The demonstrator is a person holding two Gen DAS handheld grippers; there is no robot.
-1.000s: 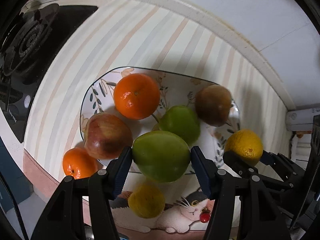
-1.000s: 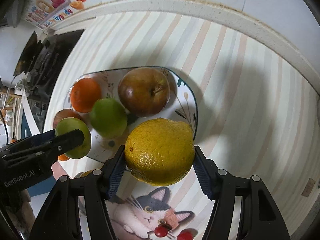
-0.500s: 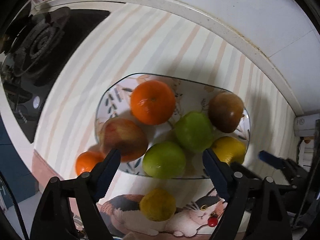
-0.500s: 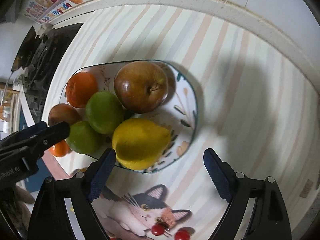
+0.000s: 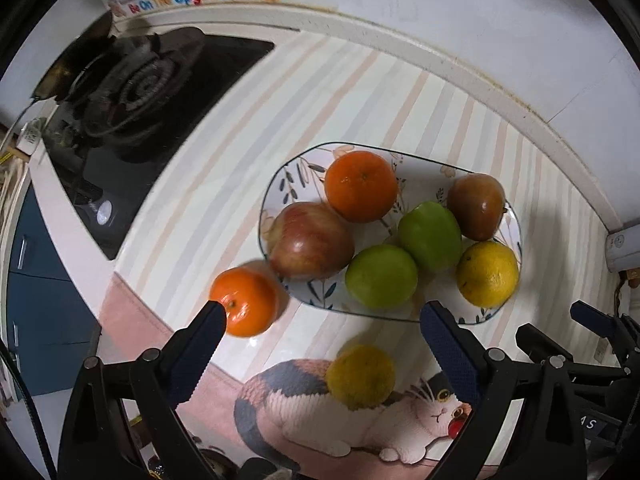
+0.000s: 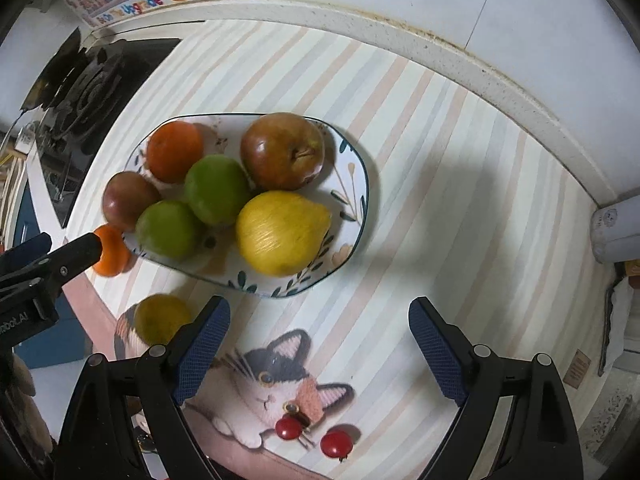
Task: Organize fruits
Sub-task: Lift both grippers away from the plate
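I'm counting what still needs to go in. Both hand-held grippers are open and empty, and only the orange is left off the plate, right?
Not quite. Two fruits are off the plate: the orange and a yellow fruit on the cat mat. The left wrist view shows both. The left hand-held gripper and right hand-held gripper are indeed open and empty.

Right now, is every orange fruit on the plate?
No: one orange sits on the mat just outside the plate, beside the red apple.
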